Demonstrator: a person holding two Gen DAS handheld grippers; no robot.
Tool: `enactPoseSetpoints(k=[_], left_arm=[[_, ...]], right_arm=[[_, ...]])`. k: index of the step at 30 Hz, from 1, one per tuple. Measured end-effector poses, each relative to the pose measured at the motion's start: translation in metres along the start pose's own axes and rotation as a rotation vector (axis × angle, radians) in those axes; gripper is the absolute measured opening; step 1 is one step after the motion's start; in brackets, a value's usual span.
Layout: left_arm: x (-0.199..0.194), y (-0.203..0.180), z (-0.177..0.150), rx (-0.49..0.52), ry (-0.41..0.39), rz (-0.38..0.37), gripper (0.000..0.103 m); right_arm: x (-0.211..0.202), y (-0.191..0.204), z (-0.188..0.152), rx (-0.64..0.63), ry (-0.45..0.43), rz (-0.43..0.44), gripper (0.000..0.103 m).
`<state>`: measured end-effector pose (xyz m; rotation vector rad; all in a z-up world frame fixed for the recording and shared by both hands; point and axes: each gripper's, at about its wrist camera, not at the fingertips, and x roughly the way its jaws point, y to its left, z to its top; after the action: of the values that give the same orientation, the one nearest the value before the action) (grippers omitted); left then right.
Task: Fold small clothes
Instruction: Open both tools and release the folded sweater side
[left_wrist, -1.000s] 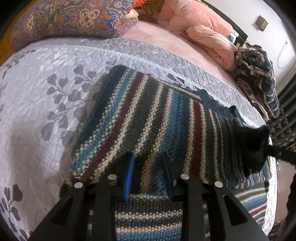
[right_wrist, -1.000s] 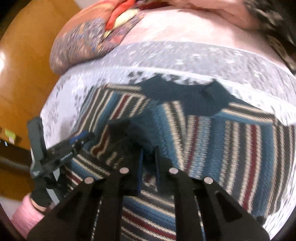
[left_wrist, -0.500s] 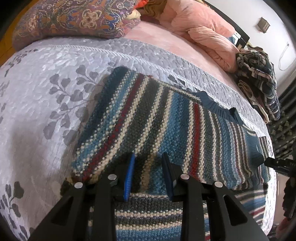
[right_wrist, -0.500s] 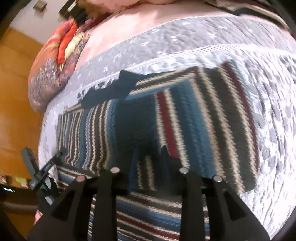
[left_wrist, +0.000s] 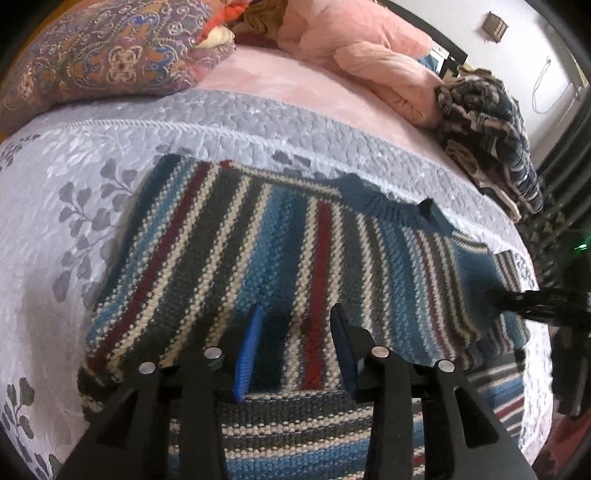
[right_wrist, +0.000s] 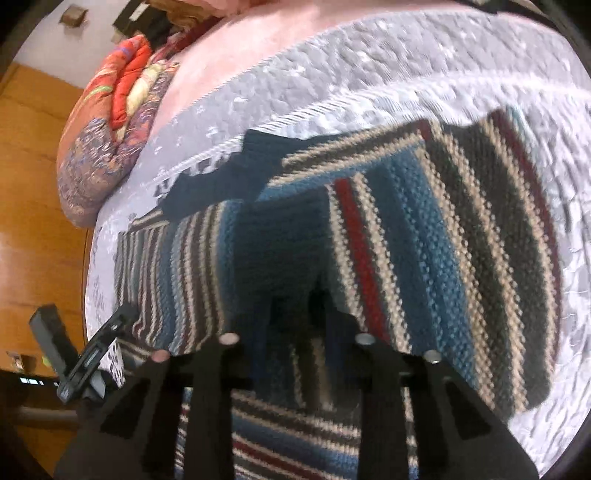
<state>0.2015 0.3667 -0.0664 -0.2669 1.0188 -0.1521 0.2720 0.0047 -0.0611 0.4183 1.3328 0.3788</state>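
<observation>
We're holding the left gripper (left_wrist: 295, 325) low over the near part of the striped knit sweater (left_wrist: 280, 258), fingers pointing fwd along the stripes. Its jaws are standing spread, w/ the sweater showing in the gap and nothing pinched. The right gripper (right_wrist: 295, 302) is hovering over the sweater's other half, also angled fwd and down; its jaws are sitting apart too, though blur is hiding the tips, so we can't tell if they're touching the knit.

The sweater is lying flat on the grey quilted bedspread (left_wrist: 55, 206), collar (left_wrist: 388, 206) toward the far side, a side part folded in over the body. Bare quilt is running along the left and far edges. Beyond that, a patterned pillow (left_wrist: 103, 55), pink bedding (left_wrist: 362, 48) and a pile of dark clothes (left_wrist: 487, 122) are crowding the far side. No readable writing anywhere.
</observation>
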Motion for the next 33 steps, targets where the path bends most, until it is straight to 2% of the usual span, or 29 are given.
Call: enactPoseSetpoints(k=[1, 2, 4, 7, 11, 14, 19, 22, 26, 28, 33], left_arm=[[0.001, 0.002, -0.002, 0.000, 0.007, 0.003, 0.039], [0.002, 0.004, -0.003, -0.001, 0.011, 0.000, 0.039], [0.004, 0.008, -0.006, 0.002, 0.020, -0.006, 0.039], [0.007, 0.009, -0.007, 0.022, 0.035, -0.008, 0.039], [0.008, 0.011, -0.005, 0.017, 0.051, -0.020, 0.039], [0.001, 0.009, -0.005, 0.010, 0.041, 0.001, 0.039], [-0.020, -0.011, -0.002, 0.049, -0.028, -0.007, 0.046], [-0.011, -0.025, -0.003, 0.092, -0.004, 0.020, 0.046], [0.005, -0.024, -0.011, 0.114, 0.041, 0.060, 0.046], [0.009, -0.018, -0.015, 0.114, 0.045, 0.047, 0.046], [0.013, -0.013, -0.017, 0.082, 0.038, 0.030, 0.046]], right_arm=[[-0.006, 0.002, -0.002, -0.012, -0.008, -0.009, 0.010], [-0.011, 0.002, -0.004, -0.016, -0.015, -0.019, 0.009], [-0.013, -0.004, -0.004, -0.002, -0.016, -0.023, 0.009], [0.004, -0.017, -0.004, 0.028, 0.037, -0.066, 0.009], [0.009, -0.023, -0.006, 0.030, 0.043, -0.054, 0.011], [-0.008, -0.016, -0.010, -0.018, -0.002, -0.108, 0.014], [-0.034, 0.014, -0.011, -0.107, -0.089, -0.098, 0.016], [-0.021, 0.029, -0.010, -0.152, -0.049, -0.094, 0.017], [0.007, 0.022, -0.016, -0.150, 0.011, -0.148, 0.017], [0.019, 0.013, -0.019, -0.141, 0.028, -0.149, 0.014], [0.023, 0.005, -0.022, -0.140, 0.009, -0.129, 0.014]])
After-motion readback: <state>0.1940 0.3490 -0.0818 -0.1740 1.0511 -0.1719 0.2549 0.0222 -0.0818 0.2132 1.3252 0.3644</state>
